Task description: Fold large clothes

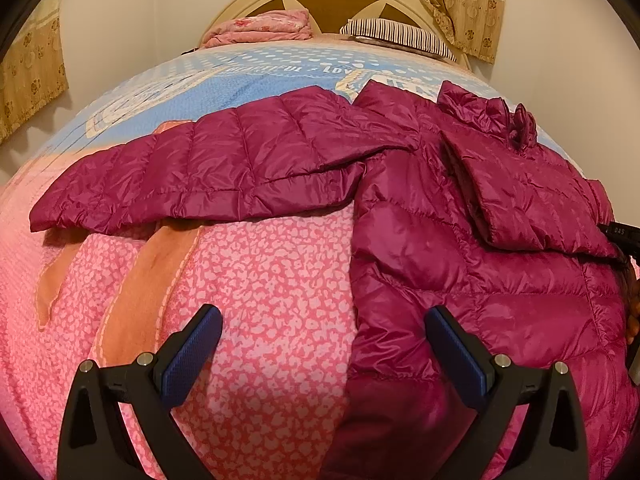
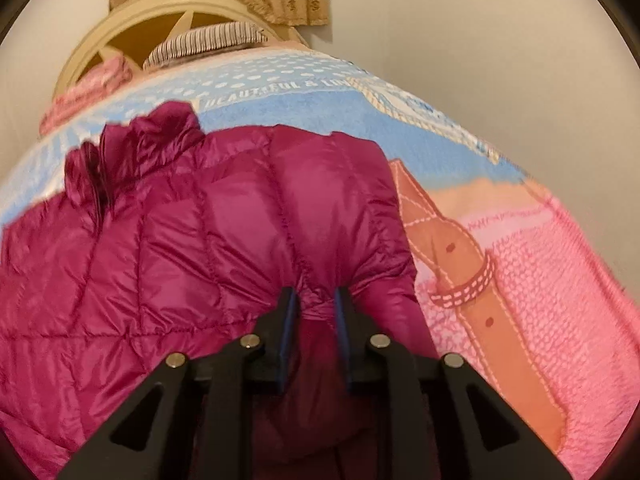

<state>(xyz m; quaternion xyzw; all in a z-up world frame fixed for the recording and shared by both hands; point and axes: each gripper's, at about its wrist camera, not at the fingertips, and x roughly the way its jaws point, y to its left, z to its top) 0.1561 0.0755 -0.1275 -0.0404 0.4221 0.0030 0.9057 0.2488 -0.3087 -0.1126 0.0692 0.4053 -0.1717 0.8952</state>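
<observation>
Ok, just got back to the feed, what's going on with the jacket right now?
A magenta quilted puffer jacket lies on the pink and blue bedspread, one sleeve stretched out sideways. The right gripper is pinching a bunch of the jacket's fabric. The left gripper hangs open above the bedspread, holding nothing.

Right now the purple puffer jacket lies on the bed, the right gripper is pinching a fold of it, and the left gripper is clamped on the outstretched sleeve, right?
Not quite. The left gripper is open and holds nothing, as the left wrist view shows; the sleeve lies beyond it. The right gripper does pinch the jacket on the bed.
</observation>
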